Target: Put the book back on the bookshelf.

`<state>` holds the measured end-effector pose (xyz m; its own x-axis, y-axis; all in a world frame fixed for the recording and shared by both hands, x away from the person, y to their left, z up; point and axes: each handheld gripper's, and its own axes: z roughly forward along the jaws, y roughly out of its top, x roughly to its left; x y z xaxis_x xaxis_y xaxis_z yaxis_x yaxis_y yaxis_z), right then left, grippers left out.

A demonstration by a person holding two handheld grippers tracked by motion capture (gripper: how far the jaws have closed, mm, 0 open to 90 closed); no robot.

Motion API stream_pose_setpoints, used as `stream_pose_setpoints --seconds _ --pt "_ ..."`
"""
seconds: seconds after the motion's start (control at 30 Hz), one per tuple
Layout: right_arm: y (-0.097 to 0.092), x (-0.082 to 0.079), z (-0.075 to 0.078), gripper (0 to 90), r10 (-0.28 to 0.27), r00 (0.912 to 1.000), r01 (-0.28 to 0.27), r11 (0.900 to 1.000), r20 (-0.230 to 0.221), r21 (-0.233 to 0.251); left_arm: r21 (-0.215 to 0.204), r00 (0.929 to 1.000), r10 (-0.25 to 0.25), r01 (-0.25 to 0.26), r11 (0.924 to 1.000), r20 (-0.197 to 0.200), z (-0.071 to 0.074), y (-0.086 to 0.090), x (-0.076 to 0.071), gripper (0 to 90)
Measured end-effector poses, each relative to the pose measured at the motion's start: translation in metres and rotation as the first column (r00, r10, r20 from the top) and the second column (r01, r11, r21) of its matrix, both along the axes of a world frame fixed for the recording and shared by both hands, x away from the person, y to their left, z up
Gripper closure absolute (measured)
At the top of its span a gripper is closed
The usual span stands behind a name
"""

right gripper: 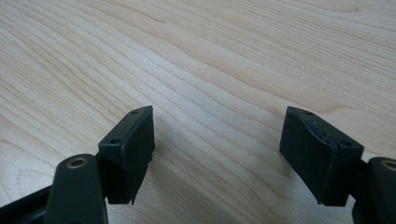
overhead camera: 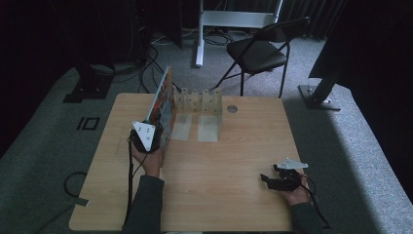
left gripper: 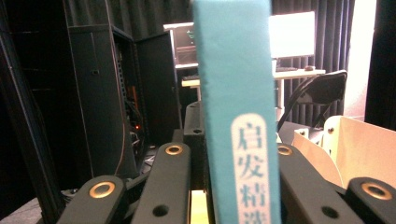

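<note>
Near the table's front edge the right gripper (overhead camera: 281, 178) rests with jaws spread, holding nothing; farther, at left, the left gripper (overhead camera: 144, 138) is clamped on a book (overhead camera: 163, 108), upright, long axis running away toward the rack (overhead camera: 198, 101); probably keep it vertical and slide straight into a slot.

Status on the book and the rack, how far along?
Done: the left gripper is shut on the thin teal-spined picture book, held upright on edge. In hand: carrying it beside the pale slotted book rack, not yet in a slot. Left: slotting it. The right gripper idles open over the light wooden table.
</note>
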<state>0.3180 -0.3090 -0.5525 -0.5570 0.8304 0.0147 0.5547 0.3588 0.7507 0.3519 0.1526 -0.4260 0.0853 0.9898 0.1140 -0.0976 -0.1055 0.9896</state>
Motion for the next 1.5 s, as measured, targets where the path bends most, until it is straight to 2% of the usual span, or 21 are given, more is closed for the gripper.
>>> stream_pose_setpoints --seconds 0.4,0.77,1.5 --pt "0.000 0.000 0.000 26.1 -0.001 1.0000 0.001 1.0000 0.001 0.002 0.003 0.9999 -0.011 0.011 0.9999 0.000 -0.002 0.000 -0.002 78.5" --pt "0.000 0.000 0.000 26.1 -0.001 1.0000 0.001 1.0000 0.001 0.000 -0.010 0.9995 -0.032 0.032 0.9994 -0.008 -0.004 0.004 -0.005 78.8" --pt "0.000 0.000 0.000 26.1 0.000 1.0000 0.000 1.0000 0.002 -0.002 -0.026 0.9990 -0.042 0.042 0.9988 -0.012 -0.010 0.005 -0.013 79.2"
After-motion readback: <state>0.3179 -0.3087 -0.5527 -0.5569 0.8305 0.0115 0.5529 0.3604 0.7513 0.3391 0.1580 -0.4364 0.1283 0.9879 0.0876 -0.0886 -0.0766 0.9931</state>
